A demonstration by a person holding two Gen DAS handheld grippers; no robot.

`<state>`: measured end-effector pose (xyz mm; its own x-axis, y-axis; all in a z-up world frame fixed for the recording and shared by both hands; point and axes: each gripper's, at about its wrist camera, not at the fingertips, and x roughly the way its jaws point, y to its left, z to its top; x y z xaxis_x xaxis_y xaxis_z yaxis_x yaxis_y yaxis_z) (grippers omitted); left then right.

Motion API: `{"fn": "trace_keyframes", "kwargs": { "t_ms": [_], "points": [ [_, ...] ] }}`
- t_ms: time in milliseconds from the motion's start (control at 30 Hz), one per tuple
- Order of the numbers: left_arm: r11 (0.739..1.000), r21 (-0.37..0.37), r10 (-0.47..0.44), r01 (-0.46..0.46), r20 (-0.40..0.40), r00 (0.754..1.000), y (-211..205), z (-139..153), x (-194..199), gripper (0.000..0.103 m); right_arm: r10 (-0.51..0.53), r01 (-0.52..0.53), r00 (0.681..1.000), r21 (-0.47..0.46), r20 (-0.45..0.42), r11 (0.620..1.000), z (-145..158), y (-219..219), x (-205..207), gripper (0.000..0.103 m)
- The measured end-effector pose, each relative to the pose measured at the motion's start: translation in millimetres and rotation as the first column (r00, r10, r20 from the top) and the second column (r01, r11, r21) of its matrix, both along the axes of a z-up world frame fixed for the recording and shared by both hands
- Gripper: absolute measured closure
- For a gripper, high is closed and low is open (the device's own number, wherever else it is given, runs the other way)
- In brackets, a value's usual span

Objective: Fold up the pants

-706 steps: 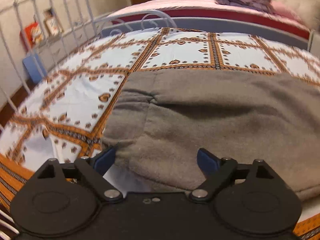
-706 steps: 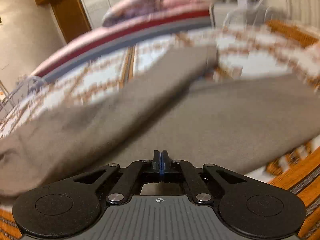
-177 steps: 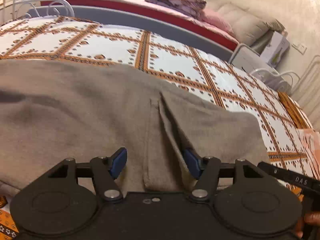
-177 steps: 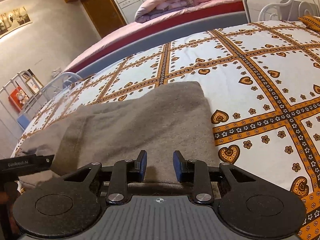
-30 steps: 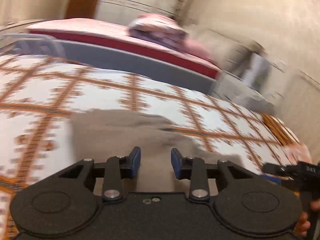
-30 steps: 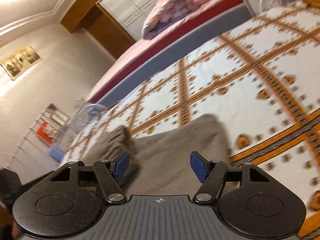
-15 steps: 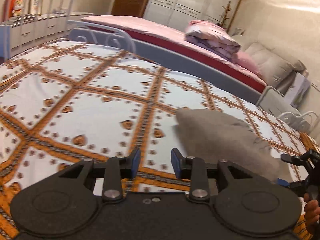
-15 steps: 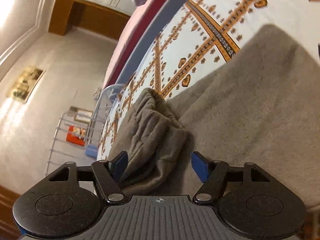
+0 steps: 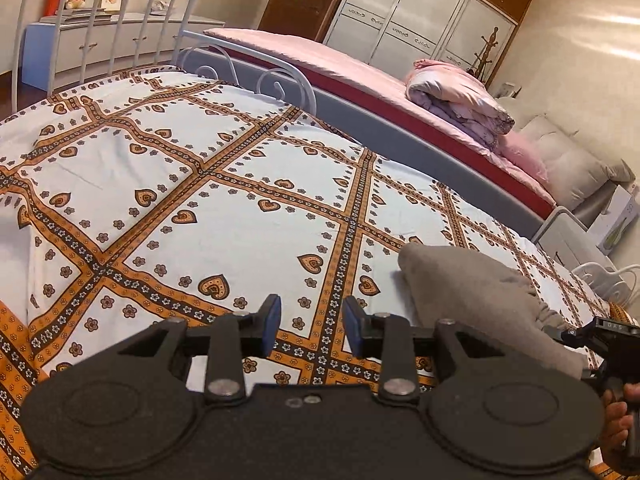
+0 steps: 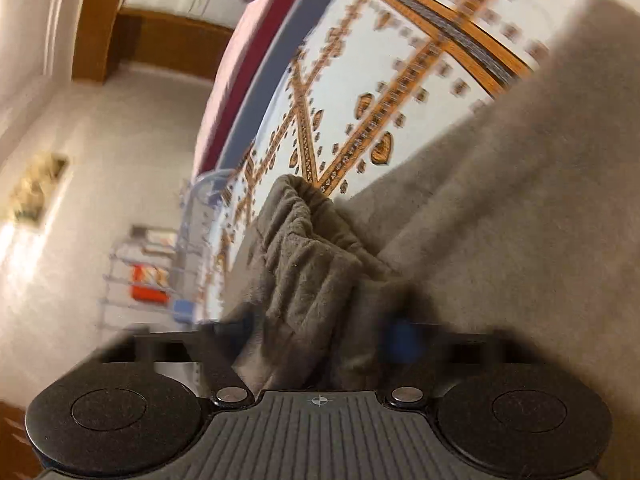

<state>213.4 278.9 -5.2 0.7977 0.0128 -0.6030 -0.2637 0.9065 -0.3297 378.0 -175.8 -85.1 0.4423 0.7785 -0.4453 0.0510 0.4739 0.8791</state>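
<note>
Pants lie folded on the patterned bedsheet, at the right of the left wrist view; left gripper hovers over bare sheet beside them, jaws narrowly parted, nothing between them; right gripper straddles the gathered waistband, jaws having just been closing with fabric between them; blur prevents confirming pad contact; a hand holds that tool.

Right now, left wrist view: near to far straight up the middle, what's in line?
left gripper → patterned bedspread → white metal bed rail → pink bed → wardrobe. The gray pants lie off to the right, outside that line.
</note>
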Motion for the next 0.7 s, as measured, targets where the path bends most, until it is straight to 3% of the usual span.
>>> {"fn": "trace_keyframes", "kwargs": {
  "t_ms": [33,100,167,233,300,400,467,533,567,600,633,700],
  "points": [
    [1.0,0.0,-0.002,0.002,0.001,1.0,-1.2,0.3,0.6,0.078,0.02,-0.018,0.999,-0.047,0.037,0.999,8.1,3.1,-1.4,0.064],
    [1.0,0.006,-0.008,0.008,0.003,1.0,-4.5,0.7,3.2,0.078,0.067,-0.045,0.978,-0.115,0.198,0.992,38.4,6.4,-13.0,0.065],
    [1.0,0.012,-0.019,0.019,-0.002,1.0,-9.4,0.7,7.2,0.078,0.113,-0.06,0.932,-0.163,0.344,0.985,75.3,6.8,-32.8,0.065],
    [0.999,0.013,-0.035,0.035,-0.002,0.999,-15.0,1.3,10.9,0.078,0.15,-0.043,0.867,-0.228,0.475,0.973,110.0,-1.0,-58.4,0.065],
    [0.998,0.017,-0.057,0.057,-0.002,0.998,-23.4,1.8,15.5,0.078,0.149,-0.002,0.829,-0.263,0.539,0.965,127.9,-20.6,-77.3,0.065],
    [0.995,0.03,-0.098,0.098,-0.015,0.995,-36.8,0.3,24.0,0.077,0.071,0.103,0.857,-0.304,0.511,0.947,114.0,-69.7,-91.2,0.065],
    [0.992,0.042,-0.12,0.121,-0.025,0.992,-46.9,-1.0,29.9,0.076,-0.006,0.157,0.916,-0.345,0.401,0.925,72.9,-102.7,-90.5,0.065],
    [0.99,0.048,-0.13,0.132,-0.032,0.991,-56.1,-1.5,34.5,0.076,-0.08,0.17,0.968,-0.388,0.238,0.906,23.9,-126.6,-88.0,0.065],
    [0.989,0.046,-0.137,0.139,-0.033,0.99,-60.1,-1.4,36.4,0.074,-0.124,0.182,0.976,-0.354,0.181,0.917,3.5,-138.6,-90.0,0.065],
    [0.988,0.049,-0.143,0.144,-0.035,0.989,-64.3,-1.3,38.1,0.074,-0.174,0.212,0.97,-0.248,0.167,0.945,-7.3,-150.9,-94.1,0.065],
    [0.987,0.055,-0.146,0.148,-0.036,0.989,-68.1,-1.0,39.6,0.072,-0.194,0.228,0.967,-0.216,0.167,0.949,-6.1,-154.7,-96.0,0.065],
    [0.985,0.062,-0.156,0.158,-0.04,0.987,-74.7,-1.1,42.7,0.07,-0.15,0.208,0.965,-0.279,0.215,0.938,7.1,-146.2,-95.6,0.064]
  ]
}}
